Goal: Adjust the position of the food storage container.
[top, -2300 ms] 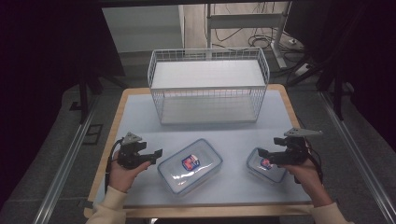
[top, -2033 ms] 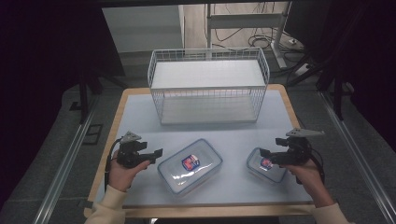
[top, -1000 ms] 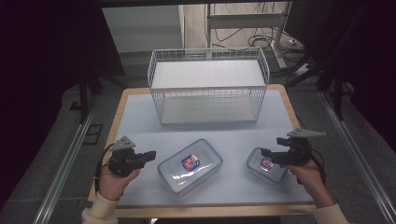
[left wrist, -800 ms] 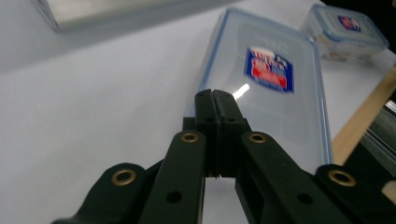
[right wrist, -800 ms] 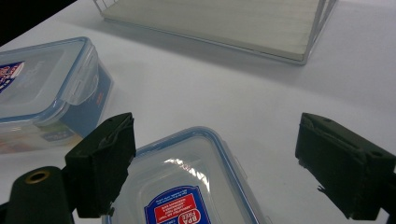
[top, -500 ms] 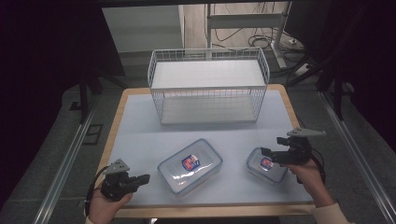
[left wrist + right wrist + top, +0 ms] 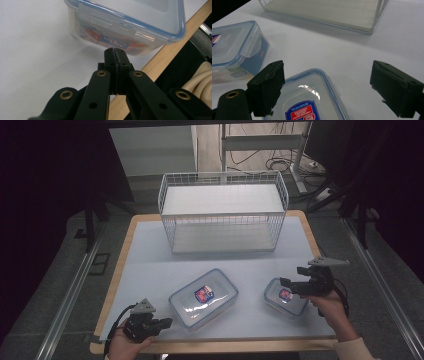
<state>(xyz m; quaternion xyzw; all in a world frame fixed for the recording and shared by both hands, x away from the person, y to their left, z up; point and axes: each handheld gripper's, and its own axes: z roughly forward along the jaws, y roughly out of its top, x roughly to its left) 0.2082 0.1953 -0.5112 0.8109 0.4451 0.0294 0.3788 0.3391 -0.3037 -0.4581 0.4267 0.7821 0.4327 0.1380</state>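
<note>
- Containers, two, clear plastic with blue-rimmed clip lids: the large container [image 7: 203, 297] lies near the middle of the table [image 7: 150, 265]; the small container [image 7: 285, 296] lies to its right. Both sit flat on the tabletop, lids on.
- Wire basket [image 7: 223, 212]: stands at the far side of the table, well apart from both containers, nothing inside it.
- Right gripper [image 7: 289, 284]: poised just over the small container's near-right side, jaws spread wide. The right gripper view shows the lid [image 7: 312, 100] between the two black jaws, with no contact that can be made out.
- Left gripper [image 7: 165, 322]: at the near left corner of the table, beside the large container's near-left end, jaws pressed together on nothing. The left gripper view shows the container's side wall [image 7: 117, 37] just beyond the closed tips.
- Progress, judged: nothing lifted, nothing in the basket. Work looks to be at the approach to the small container; closing on it, lifting and placing are all left, and the large container is untouched.
</note>
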